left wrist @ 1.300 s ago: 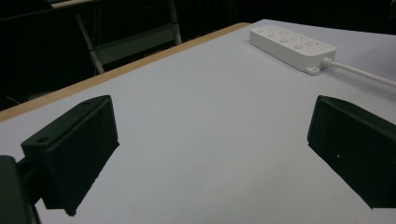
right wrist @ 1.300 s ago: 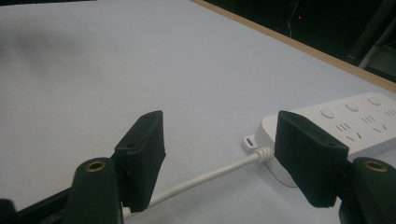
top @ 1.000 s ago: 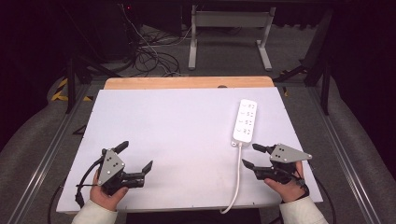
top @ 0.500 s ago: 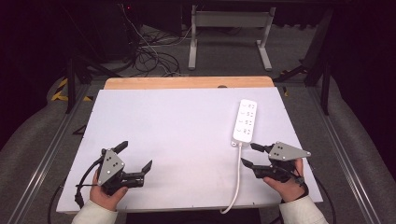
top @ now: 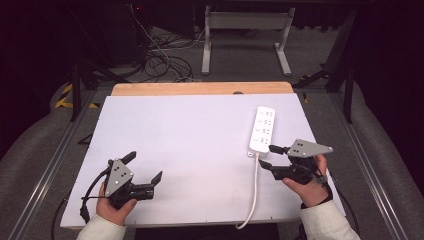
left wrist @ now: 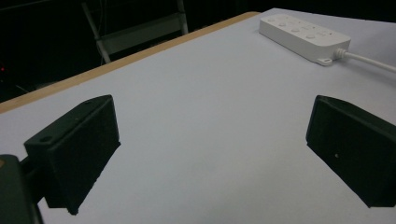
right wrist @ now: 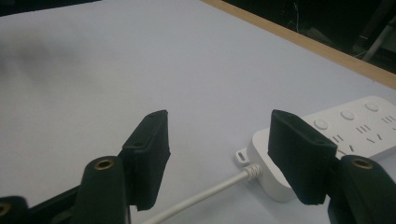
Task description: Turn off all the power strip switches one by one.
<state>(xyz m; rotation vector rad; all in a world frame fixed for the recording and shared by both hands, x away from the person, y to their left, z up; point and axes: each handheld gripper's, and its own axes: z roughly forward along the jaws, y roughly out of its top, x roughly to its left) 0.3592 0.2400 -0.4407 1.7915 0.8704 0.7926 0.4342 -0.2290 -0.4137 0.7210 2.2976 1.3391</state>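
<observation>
A white power strip (top: 262, 129) lies flat on the white table top (top: 190, 140) at the right, its white cord (top: 254, 192) running toward the front edge. My right gripper (top: 267, 156) is open just in front of the strip's near end; in the right gripper view that end (right wrist: 299, 154) and the cord (right wrist: 205, 193) lie between and behind the black jaws, nothing gripped. My left gripper (top: 145, 167) rests open at the front left, far from the strip (left wrist: 303, 35), with bare table between its jaws.
A wooden strip (top: 200, 88) edges the table's far side. Behind it stand a metal frame (top: 245, 35) and loose cables (top: 160, 60) on the floor. Metal rails (top: 55, 155) run along both sides of the table.
My right gripper has edged slightly forward toward the near end of the power strip. The left gripper has stayed where it was.
</observation>
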